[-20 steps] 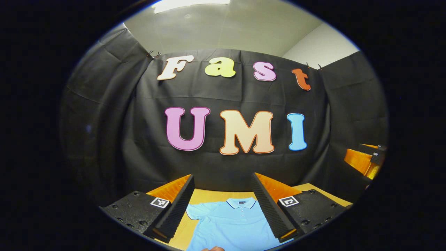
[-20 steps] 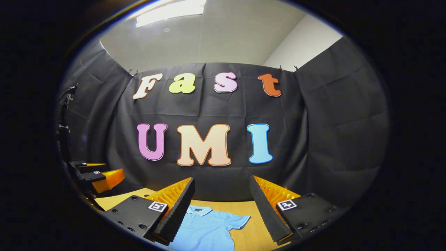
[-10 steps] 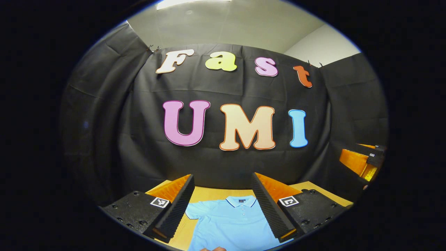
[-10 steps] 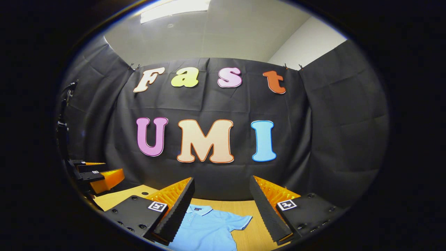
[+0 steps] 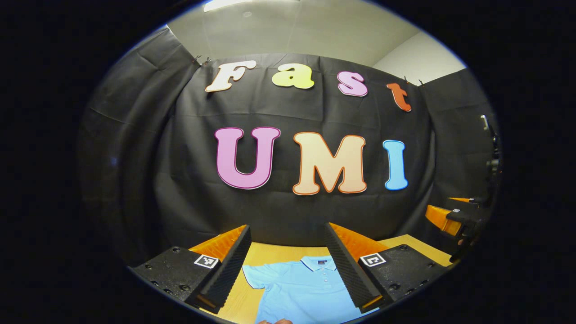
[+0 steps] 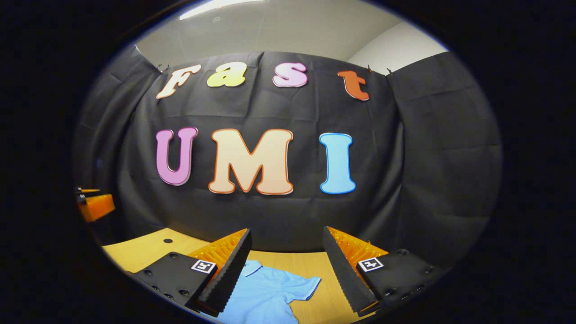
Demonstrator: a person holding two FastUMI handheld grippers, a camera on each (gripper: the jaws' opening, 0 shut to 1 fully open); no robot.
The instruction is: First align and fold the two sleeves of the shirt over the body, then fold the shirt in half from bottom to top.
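Note:
A light blue polo shirt (image 5: 299, 290) lies flat on the wooden table (image 5: 265, 254), collar toward the booth wall, one short sleeve spread out to the left. In the left gripper view my left gripper (image 5: 288, 265) hangs open above it with nothing between its fingers. In the right gripper view the same shirt (image 6: 265, 294) shows with its other sleeve spread to the right, and my right gripper (image 6: 285, 270) is held open above it, also empty. The right gripper (image 5: 454, 218) appears far right in the left gripper view; the left gripper (image 6: 92, 204) appears at far left in the right gripper view.
The wooden table (image 6: 144, 249) runs back to the black cloth wall. A small dark hole (image 6: 167, 240) marks the tabletop at the left. A fingertip (image 5: 274, 321) peeks in at the bottom edge of the left gripper view.
Both grippers have tipped and turned slightly: the right gripper view has swung rightward, so the shirt and the other gripper slid left in it. The shirt lies unmoved.

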